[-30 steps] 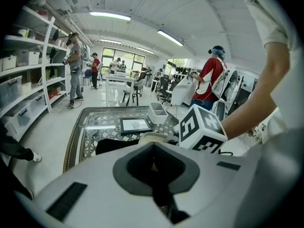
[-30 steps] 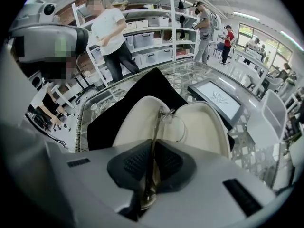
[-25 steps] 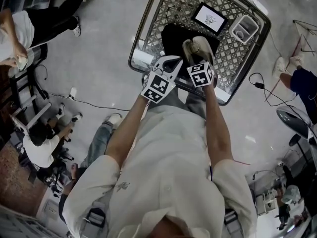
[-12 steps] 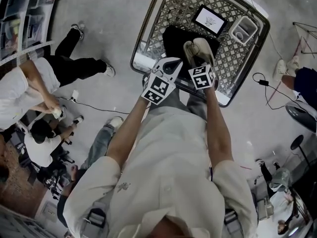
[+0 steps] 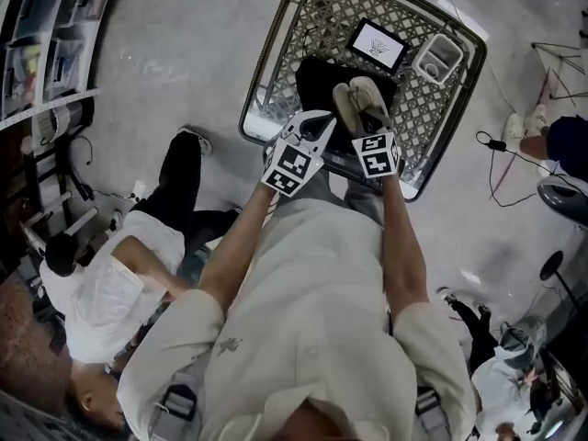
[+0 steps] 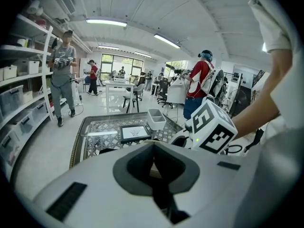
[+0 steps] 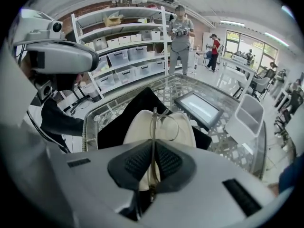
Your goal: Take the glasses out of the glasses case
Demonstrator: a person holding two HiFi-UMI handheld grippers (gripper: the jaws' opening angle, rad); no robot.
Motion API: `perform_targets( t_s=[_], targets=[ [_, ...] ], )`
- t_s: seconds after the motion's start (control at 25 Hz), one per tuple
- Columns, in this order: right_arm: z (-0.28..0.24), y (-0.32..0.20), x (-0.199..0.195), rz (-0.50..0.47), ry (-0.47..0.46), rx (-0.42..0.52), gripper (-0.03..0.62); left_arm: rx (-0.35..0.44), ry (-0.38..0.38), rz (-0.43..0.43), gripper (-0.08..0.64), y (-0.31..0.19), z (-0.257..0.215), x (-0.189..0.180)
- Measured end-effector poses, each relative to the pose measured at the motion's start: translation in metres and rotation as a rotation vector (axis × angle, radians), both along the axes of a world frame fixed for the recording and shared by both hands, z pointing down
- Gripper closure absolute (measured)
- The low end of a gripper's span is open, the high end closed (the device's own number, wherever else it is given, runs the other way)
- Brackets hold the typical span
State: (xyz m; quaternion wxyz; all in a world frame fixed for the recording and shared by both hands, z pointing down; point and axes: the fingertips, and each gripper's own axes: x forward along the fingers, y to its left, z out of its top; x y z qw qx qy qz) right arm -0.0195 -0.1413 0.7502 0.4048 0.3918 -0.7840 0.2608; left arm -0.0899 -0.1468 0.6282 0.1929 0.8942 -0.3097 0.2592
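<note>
You're mid lift-out here: your right gripper (image 7: pixel 153 151) has its jaws pinched on the thin clear-framed glasses (image 7: pixel 153 125), which sit right over the open cream clamshell glasses case (image 7: pixel 183 127). I can't tell if the far end touches the lining. Your left gripper (image 6: pixel 153 167) has its jaws pressed together on a cream sliver, I'd guess the case's near edge, pinning it on the black cloth (image 7: pixel 141 102) that covers the glass lattice table (image 7: pixel 175 86). Next I'd go straight up from the case, pinch gently so the frame doesn't twist, then park the glasses beside the case.
</note>
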Motion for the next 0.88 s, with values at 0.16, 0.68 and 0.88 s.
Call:
perform_targets(
  t_s=[0.16, 0.68, 0.88],
  targets=[
    [-0.022, -0.001, 0.004, 0.009, -0.013, 0.047, 0.575, 0.020, 0.008, 0.003, 0.548, -0.004, -0.009, 0.003],
    [-0.125, -0.016, 0.021, 0.089, -0.043, 0.266, 0.575, 0.086, 0.076, 0.018, 0.548, -0.022, -0.053, 0.010],
    [-0.165, -0.019, 0.020, 0.115, -0.074, 0.351, 0.575, 0.130, 0.111, 0.028, 0.548, -0.031, -0.075, 0.016]
  ],
)
